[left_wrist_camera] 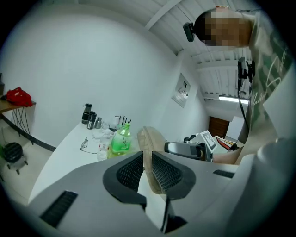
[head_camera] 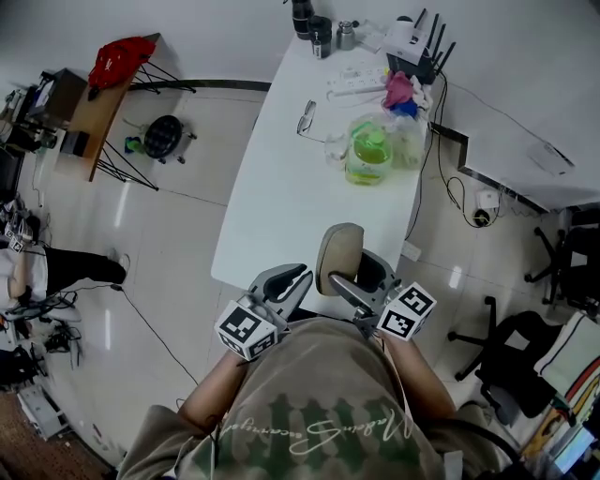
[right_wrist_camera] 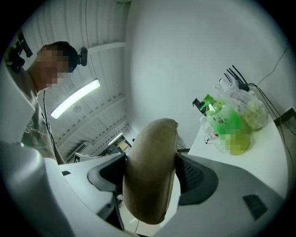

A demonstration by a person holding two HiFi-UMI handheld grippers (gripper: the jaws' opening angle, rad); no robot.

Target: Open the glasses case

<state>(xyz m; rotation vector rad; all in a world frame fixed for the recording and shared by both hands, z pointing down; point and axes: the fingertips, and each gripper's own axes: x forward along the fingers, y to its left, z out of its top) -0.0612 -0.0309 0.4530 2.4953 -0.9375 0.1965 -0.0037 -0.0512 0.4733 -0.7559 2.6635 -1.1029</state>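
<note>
**Right gripper** (right_wrist_camera: 151,178). We log it clamped on the case (head_camera: 337,251), one jaw on each broad face. The case stands on end, off the tabletop (head_camera: 272,187) and over its near edge. We judge this hold is there to steady the shell while the other gripper works the lid.

**Case.** A tan, matte, oblong shell with rounded ends and bulging faces, which looks leather-like. A seam runs along its narrow side with no gap showing, so we take it as unopened.

**Left gripper** (left_wrist_camera: 147,169). Just left of the case, its jaws stand a narrow slit apart. The case's edge lines up with that slit. We cannot tell whether the pads touch it, and we see no firm grip. We judge it is placed to take the lid's rim. The pads are dark with a gridded texture, set in smooth grey plastic.

**Cubes.** One sits on each gripper, left (head_camera: 246,328) and right (head_camera: 408,311). They are white with black square markers.

**Tabletop.** White, smooth and long, with rounded corners.

**Far end of the tabletop.**
- A clear plastic bottle (head_camera: 367,155) with green contents, standing upright.
- Thin-framed glasses (head_camera: 307,117), lying to the bottle's left.
- A white power strip (head_camera: 356,80).
- A router (head_camera: 417,42) with black antennas.
- Dark canisters (head_camera: 309,19).

All of these are well apart from the grippers, so the near edge is left free for the work.
</note>
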